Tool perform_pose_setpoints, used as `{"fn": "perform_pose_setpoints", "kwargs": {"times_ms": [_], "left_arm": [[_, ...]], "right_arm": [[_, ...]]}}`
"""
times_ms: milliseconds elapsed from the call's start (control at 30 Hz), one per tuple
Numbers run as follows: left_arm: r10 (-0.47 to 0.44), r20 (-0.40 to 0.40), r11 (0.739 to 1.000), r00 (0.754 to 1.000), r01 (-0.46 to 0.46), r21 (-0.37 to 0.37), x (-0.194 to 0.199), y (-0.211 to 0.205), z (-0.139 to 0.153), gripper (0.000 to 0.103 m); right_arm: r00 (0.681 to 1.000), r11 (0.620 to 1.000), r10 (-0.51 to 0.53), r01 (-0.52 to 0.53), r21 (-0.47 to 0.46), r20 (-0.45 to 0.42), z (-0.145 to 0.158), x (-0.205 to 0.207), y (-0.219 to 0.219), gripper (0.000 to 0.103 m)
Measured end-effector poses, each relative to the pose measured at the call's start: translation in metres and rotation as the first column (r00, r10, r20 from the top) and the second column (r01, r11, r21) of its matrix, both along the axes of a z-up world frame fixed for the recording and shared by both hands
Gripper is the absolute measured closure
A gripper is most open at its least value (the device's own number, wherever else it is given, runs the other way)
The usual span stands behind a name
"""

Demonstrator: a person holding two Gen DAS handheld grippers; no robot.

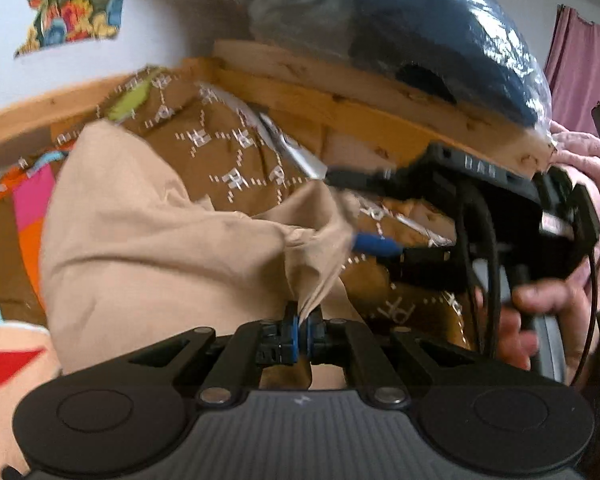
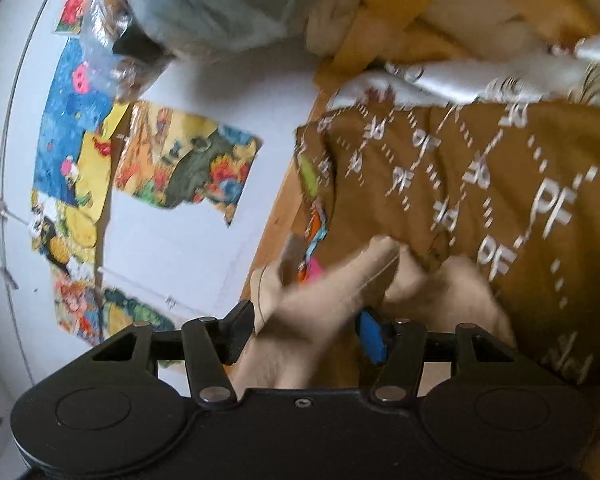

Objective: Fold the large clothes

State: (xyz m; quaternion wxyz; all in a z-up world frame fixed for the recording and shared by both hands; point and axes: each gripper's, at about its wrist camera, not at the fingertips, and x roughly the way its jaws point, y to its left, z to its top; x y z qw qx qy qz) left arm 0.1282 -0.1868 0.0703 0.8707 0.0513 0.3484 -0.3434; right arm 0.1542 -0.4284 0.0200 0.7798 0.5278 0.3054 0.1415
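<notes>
A beige garment [image 1: 160, 240] lies bunched on a brown bedspread with white letters [image 1: 228, 152]. At the bottom of the left wrist view, my left gripper [image 1: 302, 330] is shut on a pinched edge of it. My right gripper [image 1: 342, 208], held by a hand [image 1: 540, 308], reaches in from the right with its jaws apart around a pulled-up corner of the cloth. In the right wrist view, the right gripper [image 2: 306, 334] stands open and blurred beige garment [image 2: 300, 320] lies between its fingers, over the brown bedspread [image 2: 480, 184].
A wooden bed frame [image 1: 340, 96] runs behind the bedspread. A clear plastic bag of blue clothes [image 1: 440, 40] rests on top of it. Colourful posters [image 2: 180, 160] hang on the white wall. Pink fabric [image 1: 580, 64] hangs at the right, and bright bedding [image 1: 28, 208] shows at the left.
</notes>
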Motion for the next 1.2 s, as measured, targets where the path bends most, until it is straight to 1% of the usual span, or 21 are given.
{"fn": "perform_pose_setpoints", "kwargs": {"times_ms": [100,167,200,267,367,433,467,533,633,667,700,733,800,833,867,900,933,1033,1067,1133,1200], "left_arm": [[-0.021,-0.019,1.000,1.000,0.022,0.009,-0.002,-0.006,-0.013,0.101],[-0.033,-0.022,0.999,0.999,0.034,0.029,-0.003,-0.011,-0.019,0.101],[-0.041,-0.035,0.999,0.999,0.042,0.030,-0.003,-0.013,-0.024,0.101],[-0.050,-0.059,0.998,0.997,0.052,0.027,-0.002,-0.015,-0.032,0.101],[-0.065,-0.091,0.997,0.994,0.068,0.033,0.000,-0.021,-0.047,0.101],[-0.066,-0.118,0.997,0.991,0.070,0.027,0.002,-0.022,-0.057,0.101],[-0.064,-0.130,0.997,0.989,0.068,0.021,0.004,-0.022,-0.061,0.101],[-0.062,-0.146,0.998,0.987,0.065,0.017,0.007,-0.023,-0.070,0.101],[-0.074,-0.140,0.995,0.987,0.083,0.056,0.006,-0.025,-0.083,0.101],[-0.084,-0.130,0.993,0.988,0.094,0.076,0.004,-0.027,-0.085,0.100],[-0.096,-0.108,0.990,0.989,0.106,0.096,0.000,-0.029,-0.085,0.099],[-0.109,-0.091,0.987,0.990,0.118,0.108,-0.004,-0.030,-0.083,0.096],[-0.130,-0.077,0.985,0.989,0.138,0.107,-0.010,-0.029,-0.077,0.090],[-0.137,-0.078,0.985,0.988,0.144,0.097,-0.011,-0.026,-0.074,0.082],[-0.144,-0.084,0.985,0.986,0.151,0.078,-0.014,-0.021,-0.070,0.073],[-0.151,-0.091,0.987,0.984,0.156,0.047,-0.017,-0.013,-0.067,0.069],[-0.151,-0.094,0.988,0.984,0.153,0.020,-0.020,-0.007,-0.062,0.062],[-0.125,-0.063,0.991,0.990,0.121,-0.061,-0.028,0.015,-0.046,0.045],[-0.107,-0.053,0.991,0.993,0.102,-0.090,-0.031,0.023,-0.041,0.035],[-0.064,-0.028,0.984,0.998,0.058,-0.167,-0.035,0.044,-0.029,0.024],[0.021,-0.003,0.978,1.000,-0.021,-0.205,-0.033,0.059,-0.019,0.020]], "right_arm": [[1.000,1.000,-0.008,0.008,-0.008,-0.030,-0.008,0.003,-0.003,0.044],[0.997,0.997,-0.012,0.006,-0.081,-0.076,-0.014,0.007,0.001,0.045],[0.996,0.992,-0.018,0.007,-0.127,-0.088,-0.015,0.007,0.002,0.049],[0.995,0.971,-0.028,0.003,-0.239,-0.098,-0.016,0.009,0.006,0.066],[0.999,0.921,0.014,-0.032,-0.389,-0.051,-0.010,0.009,0.015,0.081],[0.997,0.859,0.075,-0.066,-0.508,-0.004,-0.001,0.009,0.028,0.081],[0.994,0.815,0.112,-0.082,-0.573,0.017,0.003,0.009,0.036,0.081],[0.983,0.698,0.181,-0.116,-0.706,0.018,0.003,0.010,0.053,0.081],[0.971,0.507,0.206,-0.211,-0.836,-0.120,-0.019,0.017,0.068,0.082],[0.968,0.472,0.205,-0.228,-0.851,-0.146,-0.026,0.016,0.067,0.082],[0.967,0.457,0.202,-0.232,-0.859,-0.154,-0.030,0.015,0.065,0.082],[0.967,0.462,0.203,-0.233,-0.856,-0.154,-0.030,0.014,0.063,0.081],[0.970,0.470,0.192,-0.224,-0.854,-0.148,-0.025,0.014,0.061,0.069],[0.974,0.450,0.176,-0.207,-0.869,-0.141,-0.022,0.011,0.060,0.051],[0.978,0.422,0.159,-0.190,-0.886,-0.134,-0.020,0.009,0.059,0.043],[0.981,0.407,0.151,-0.176,-0.896,-0.124,-0.017,0.007,0.057,0.043],[0.983,0.413,0.143,-0.168,-0.895,-0.118,-0.014,0.006,0.054,0.043],[0.995,0.460,0.081,-0.086,-0.883,-0.055,-0.004,0.001,0.047,0.033],[0.998,0.459,0.060,-0.056,-0.887,-0.032,0.000,-0.001,0.046,0.031],[0.999,0.454,0.041,0.001,-0.891,0.022,0.009,-0.007,0.046,0.030],[0.996,0.482,0.059,0.023,-0.876,0.059,0.017,-0.011,0.049,0.027]]}}
